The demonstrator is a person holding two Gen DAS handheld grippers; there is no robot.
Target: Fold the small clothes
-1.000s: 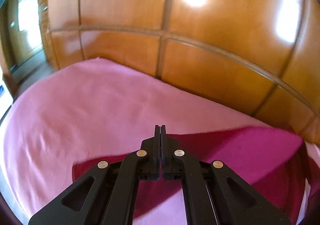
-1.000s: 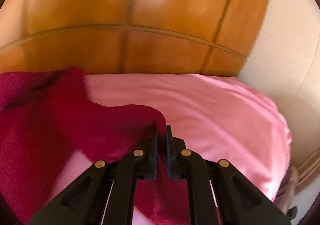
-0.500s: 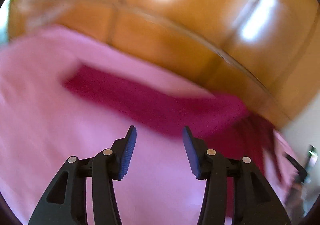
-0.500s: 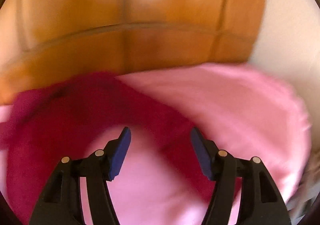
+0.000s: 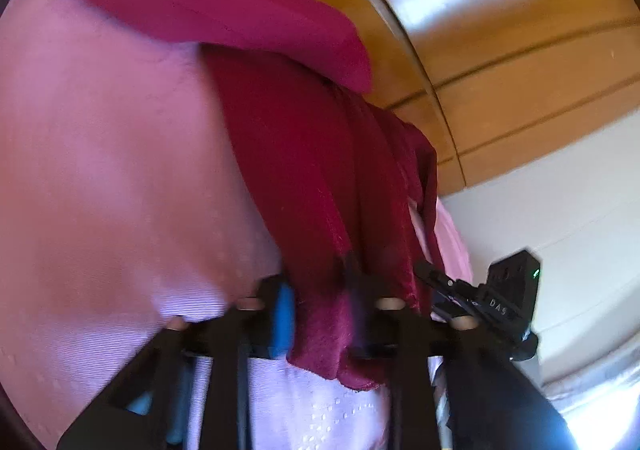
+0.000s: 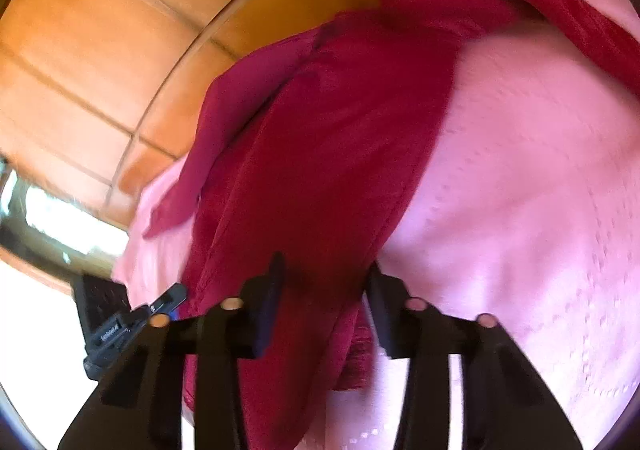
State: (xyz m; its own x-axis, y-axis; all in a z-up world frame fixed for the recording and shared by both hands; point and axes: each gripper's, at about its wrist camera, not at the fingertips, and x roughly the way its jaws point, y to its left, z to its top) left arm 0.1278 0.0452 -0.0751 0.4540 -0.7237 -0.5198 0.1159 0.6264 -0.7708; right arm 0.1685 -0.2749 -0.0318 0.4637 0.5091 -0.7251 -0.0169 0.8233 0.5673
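The left hand-held gripper (image 5: 320, 302), black with blue pads, has just been closing and now clenches the near edge of the dark red velvety garment (image 5: 304, 170); the cloth bunches between its fingers (image 5: 284, 310) and hangs out a little below them. From there the garment runs away across the pale pink bed sheet (image 5: 100, 170), with a folded band of it lying crosswise along the far side of the bed, near the glossy wooden panelled wall (image 5: 500, 30). At the right edge of the left wrist view the other black tool shows, just beside the cloth's edge.

In the right wrist view the dark red garment (image 6: 340, 138) lies as a long strip over the pink sheet (image 6: 520, 190), the wooden wall (image 6: 100, 50) to the left. The right hand-held gripper (image 6: 324, 290) has likewise just been closing, with the garment's near end between its jaws; the picture is blurred, so the pads seem to press on the cloth, though a small gap on the right side cannot be ruled out.
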